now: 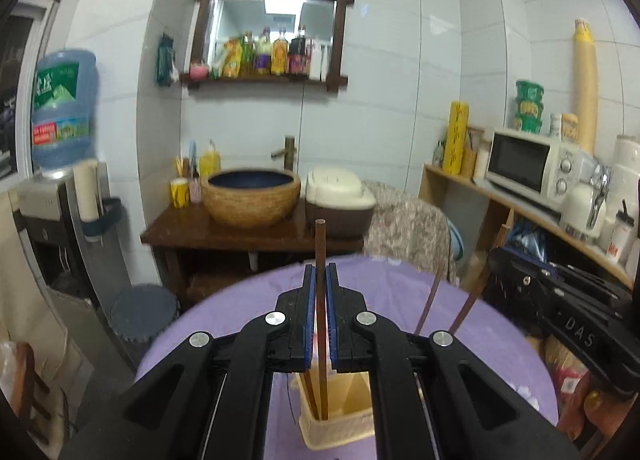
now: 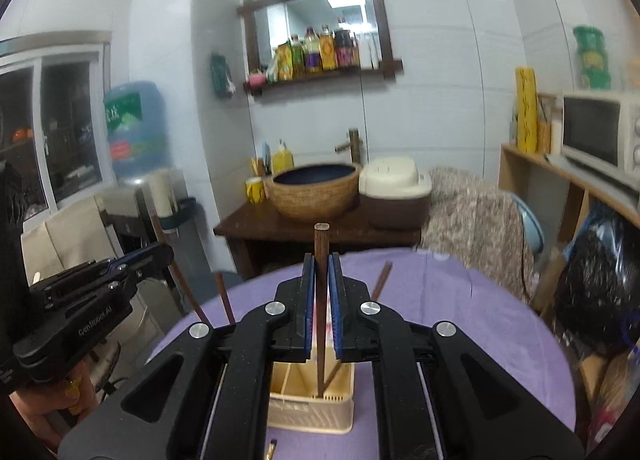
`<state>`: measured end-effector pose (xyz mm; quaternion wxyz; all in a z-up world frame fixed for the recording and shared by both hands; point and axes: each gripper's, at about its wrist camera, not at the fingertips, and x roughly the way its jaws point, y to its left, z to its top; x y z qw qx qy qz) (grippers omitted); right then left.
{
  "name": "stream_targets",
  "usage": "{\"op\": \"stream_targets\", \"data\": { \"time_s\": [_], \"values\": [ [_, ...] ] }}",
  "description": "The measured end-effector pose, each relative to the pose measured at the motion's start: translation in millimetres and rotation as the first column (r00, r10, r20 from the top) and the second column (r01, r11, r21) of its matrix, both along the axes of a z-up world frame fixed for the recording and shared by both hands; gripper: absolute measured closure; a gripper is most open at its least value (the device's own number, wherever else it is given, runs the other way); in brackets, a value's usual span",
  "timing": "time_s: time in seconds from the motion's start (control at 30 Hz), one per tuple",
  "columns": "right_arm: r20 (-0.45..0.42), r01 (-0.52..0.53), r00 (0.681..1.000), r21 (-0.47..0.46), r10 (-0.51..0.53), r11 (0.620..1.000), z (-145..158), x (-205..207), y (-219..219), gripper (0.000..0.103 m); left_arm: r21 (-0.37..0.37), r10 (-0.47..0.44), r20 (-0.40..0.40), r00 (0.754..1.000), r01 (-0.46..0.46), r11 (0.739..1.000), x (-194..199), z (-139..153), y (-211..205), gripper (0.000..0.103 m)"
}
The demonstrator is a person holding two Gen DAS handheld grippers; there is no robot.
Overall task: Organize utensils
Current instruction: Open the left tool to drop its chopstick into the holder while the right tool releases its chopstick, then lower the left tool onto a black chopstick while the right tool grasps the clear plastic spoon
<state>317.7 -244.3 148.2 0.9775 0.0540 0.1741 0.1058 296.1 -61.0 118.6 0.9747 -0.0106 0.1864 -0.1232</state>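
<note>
Both grippers clamp dark wooden chopsticks upright over the cream plastic slotted utensil caddy [image 2: 312, 400]: left gripper [image 1: 320, 272], right gripper [image 2: 321, 264]. Risk: a tilted chopstick [image 2: 321, 300] snags the divider, tipping the light caddy.

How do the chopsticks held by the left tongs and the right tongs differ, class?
The left tongs hold their chopstick over the holder's left compartment; the right tongs hold their chopstick over its right compartment. Both are dark brown, near upright, tips down inside the holder.
</note>
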Motion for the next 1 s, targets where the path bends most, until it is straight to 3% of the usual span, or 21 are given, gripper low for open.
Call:
{"op": "stream_targets", "data": {
  "time_s": [0.17, 0.37, 0.43, 0.47, 0.5, 0.53, 0.57, 0.63, 0.77, 0.87, 1.0],
  "values": [
    [-0.065, 0.008, 0.998, 0.013, -0.007, 1.000, -35, 7, -6, 0.095, -0.010, 0.002, -0.085, 0.996, -0.003, 1.000, 6, -38, 7, 0.097],
    [-0.063, 0.020, 0.998, 0.007, -0.020, 1.000, -44, 11, -9, 0.095, -0.001, 0.007, -0.090, 0.996, -0.007, 1.000, 4, -45, 8, 0.097],
    [-0.064, 0.014, 0.998, 0.018, -0.012, 1.000, -46, 10, -9, 0.089, -0.009, -0.001, -0.092, 0.996, 0.000, 1.000, 2, -45, 8, 0.094],
    [-0.068, 0.008, 0.998, 0.026, -0.006, 1.000, -47, 9, -8, 0.068, -0.015, -0.005, -0.091, 0.996, 0.004, 1.000, -1, -44, 10, 0.082],
    [-0.061, 0.015, 0.998, 0.033, -0.013, 0.999, -47, 6, -8, 0.031, -0.013, -0.004, -0.088, 0.996, 0.002, 1.000, -3, -44, 9, 0.073],
    [-0.043, 0.028, 0.999, 0.036, -0.027, 0.999, -47, 2, -9, 0.022, -0.008, 0.005, -0.076, 0.997, -0.006, 1.000, -9, -43, 11, 0.053],
    [-0.006, 0.043, 0.999, 0.031, -0.043, 0.999, -46, -5, -9, 0.020, -0.007, 0.012, -0.060, 0.998, -0.013, 1.000, -13, -43, 13, 0.043],
    [0.012, 0.036, 0.999, -0.005, -0.036, 0.999, -45, -14, -5, 0.020, -0.005, 0.013, -0.023, 1.000, -0.013, 1.000, -27, -42, 16, 0.039],
    [0.042, 0.028, 0.999, -0.014, -0.028, 1.000, -47, -39, 0, 0.017, 0.022, 0.009, 0.002, 1.000, -0.009, 1.000, -59, -48, 24, 0.021],
    [0.063, 0.033, 0.998, -0.014, -0.032, 0.999, -52, -61, 0, 0.007, 0.005, 0.007, -0.016, 1.000, -0.007, 1.000, -78, -59, 32, 0.015],
    [0.032, 0.022, 0.999, -0.024, -0.021, 0.999, -65, -84, 0, 0.006, 0.003, 0.004, -0.046, 0.999, -0.004, 1.000, -94, -75, 40, 0.011]
  ]
}}
